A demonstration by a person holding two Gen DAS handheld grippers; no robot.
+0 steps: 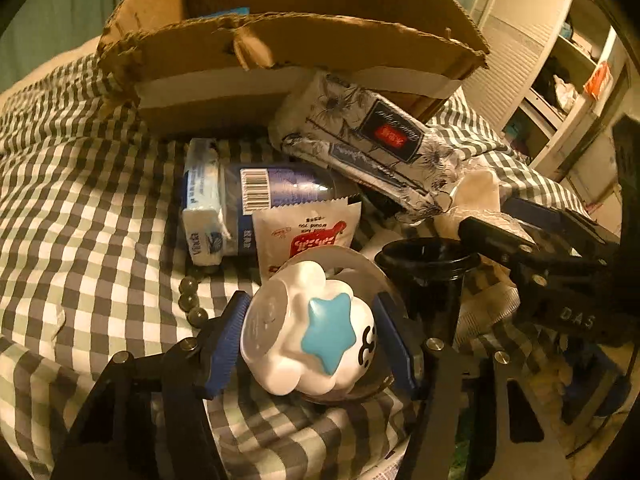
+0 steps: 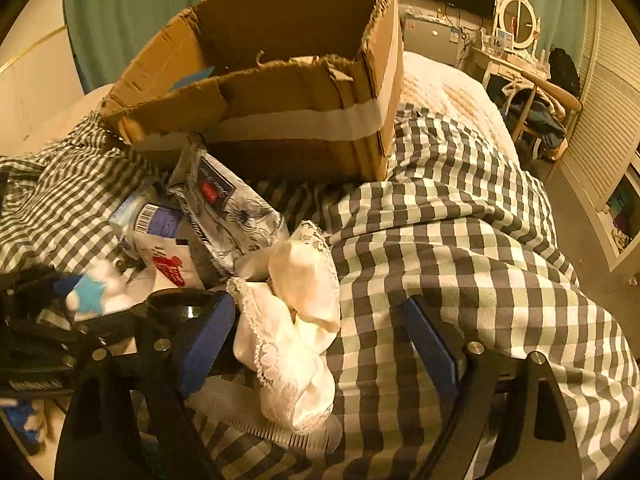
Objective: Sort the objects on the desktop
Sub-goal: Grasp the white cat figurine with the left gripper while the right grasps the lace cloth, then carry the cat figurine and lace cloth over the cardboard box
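A white cloud-shaped toy (image 1: 308,328) with a blue star, set in a clear dome, lies on the checked cloth (image 1: 100,200). My left gripper (image 1: 312,340) has its blue pads against both sides of it. The toy (image 2: 92,292) also shows at the left edge of the right wrist view. A crumpled white lace-edged cloth (image 2: 288,320) lies between the fingers of my right gripper (image 2: 320,344). It brushes the left pad (image 2: 208,340), while the right pad stands well clear, so the jaws are open. A torn cardboard box (image 1: 280,40) stands open behind the pile.
The pile holds a floral tissue pack (image 1: 368,140), a blue jar with a barcode (image 1: 280,188), a small tissue packet (image 1: 204,208), a red-and-white sachet (image 1: 308,232), a black cup (image 1: 428,268) and dark beads (image 1: 188,300). A white comb (image 2: 280,432) lies near the cloth. Shelves (image 1: 560,80) stand to the right.
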